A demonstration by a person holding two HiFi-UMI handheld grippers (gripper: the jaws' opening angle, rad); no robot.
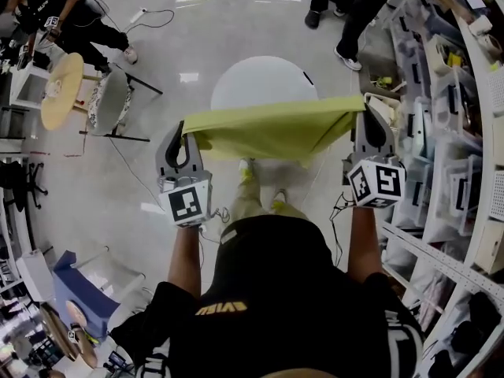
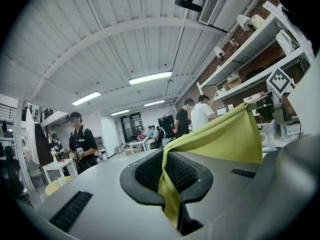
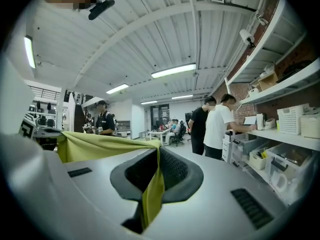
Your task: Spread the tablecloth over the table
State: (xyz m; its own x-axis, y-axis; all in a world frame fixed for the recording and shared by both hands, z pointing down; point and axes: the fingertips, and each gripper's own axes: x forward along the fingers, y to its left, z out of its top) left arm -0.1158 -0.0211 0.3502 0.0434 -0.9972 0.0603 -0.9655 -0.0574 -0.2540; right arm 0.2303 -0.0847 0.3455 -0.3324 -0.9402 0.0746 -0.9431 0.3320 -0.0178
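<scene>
Left tongs (image 1: pixel 186 154) clamped on one corner of the yellow-green tablecloth (image 1: pixel 268 128); right tongs (image 1: pixel 368 128) clamped on the other corner; both gripper views show cloth pinched between closed jaws; both tongs point level, away from the person. Tablecloth hangs stretched between them in the air, top edge near taut, lower part sagging; in the head view it covers the near edge of the round white desk (image 1: pixel 264 81); can't tell if it touches the desk. Shelves (image 1: pixel 465 132) just beside the right tongs.
</scene>
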